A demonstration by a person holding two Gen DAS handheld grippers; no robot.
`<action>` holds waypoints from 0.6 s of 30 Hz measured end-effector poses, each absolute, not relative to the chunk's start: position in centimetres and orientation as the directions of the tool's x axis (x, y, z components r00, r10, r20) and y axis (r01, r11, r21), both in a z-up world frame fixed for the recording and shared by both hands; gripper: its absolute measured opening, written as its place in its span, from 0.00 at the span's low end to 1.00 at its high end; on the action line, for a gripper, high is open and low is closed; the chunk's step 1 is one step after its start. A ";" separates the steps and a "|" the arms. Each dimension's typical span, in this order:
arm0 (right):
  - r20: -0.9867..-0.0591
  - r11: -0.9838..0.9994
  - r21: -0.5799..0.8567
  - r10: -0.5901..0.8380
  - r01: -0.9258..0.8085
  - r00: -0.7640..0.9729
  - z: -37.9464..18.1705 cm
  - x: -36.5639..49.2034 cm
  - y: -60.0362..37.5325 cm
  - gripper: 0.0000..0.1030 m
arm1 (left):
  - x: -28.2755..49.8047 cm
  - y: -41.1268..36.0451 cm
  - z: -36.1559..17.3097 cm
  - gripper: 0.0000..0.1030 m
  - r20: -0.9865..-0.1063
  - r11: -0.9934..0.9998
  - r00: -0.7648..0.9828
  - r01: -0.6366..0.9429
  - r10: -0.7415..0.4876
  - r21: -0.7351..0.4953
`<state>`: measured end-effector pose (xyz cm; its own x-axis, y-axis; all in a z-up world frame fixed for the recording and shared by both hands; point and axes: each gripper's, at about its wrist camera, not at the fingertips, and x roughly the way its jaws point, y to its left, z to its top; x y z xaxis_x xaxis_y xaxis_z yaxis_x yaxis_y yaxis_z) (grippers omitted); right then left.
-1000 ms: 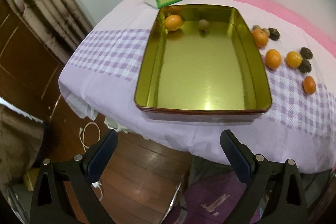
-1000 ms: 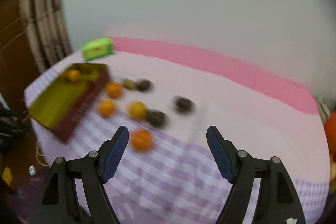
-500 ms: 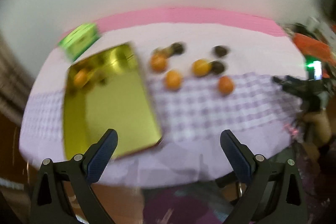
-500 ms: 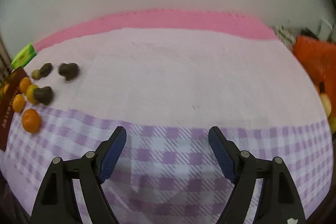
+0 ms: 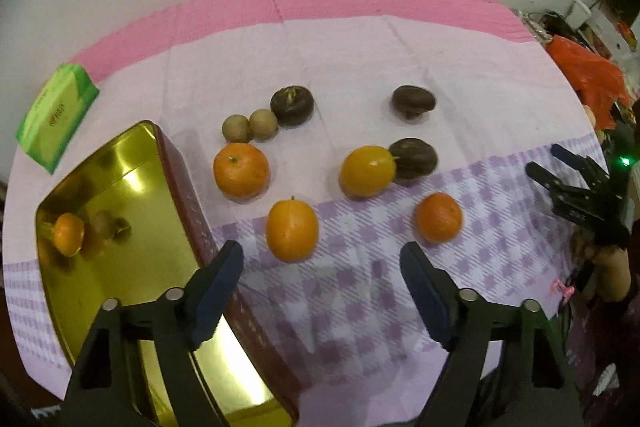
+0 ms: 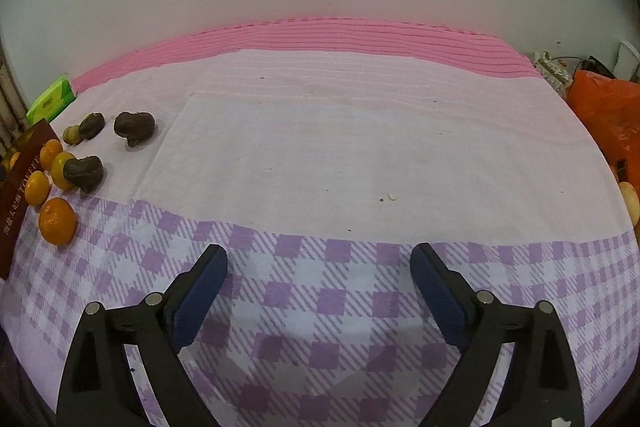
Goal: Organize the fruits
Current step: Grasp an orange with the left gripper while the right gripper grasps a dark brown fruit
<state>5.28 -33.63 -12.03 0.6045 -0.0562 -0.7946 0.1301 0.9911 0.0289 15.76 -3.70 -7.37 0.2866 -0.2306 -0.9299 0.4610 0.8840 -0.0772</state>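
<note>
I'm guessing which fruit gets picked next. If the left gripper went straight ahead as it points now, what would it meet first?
Probably the nearest orange, just beyond and between the open fingers of the left gripper, slightly left of centre. Depth is uncertain; it may first touch the tablecloth.

Glossy, seemingly metal tin (image 5: 100, 291); matt tablecloth (image 6: 360, 155)
</note>
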 end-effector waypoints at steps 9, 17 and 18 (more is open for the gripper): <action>-0.798 0.992 0.027 -0.053 0.124 0.600 -12.1 5.5 -33.8 0.93 | 18.0 -4.8 -10.7 0.63 -0.954 0.878 0.241 0.476 -0.176 -0.042; -0.802 0.993 0.024 -0.052 0.118 0.595 -12.2 5.5 -33.5 0.96 | 17.1 -4.7 -11.5 0.35 -0.942 0.893 0.309 0.450 -0.134 0.021; -0.801 0.992 0.026 -0.050 0.119 0.596 -12.2 5.5 -33.5 0.96 | 16.6 -4.6 -11.1 0.35 -0.937 0.900 0.324 0.436 -0.134 0.022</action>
<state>5.46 -33.48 -12.20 0.5964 -0.0505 -0.8011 0.1194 0.9925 0.0264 16.59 -4.58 -11.06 0.3239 -0.1340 -0.9366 0.4363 0.8995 0.0222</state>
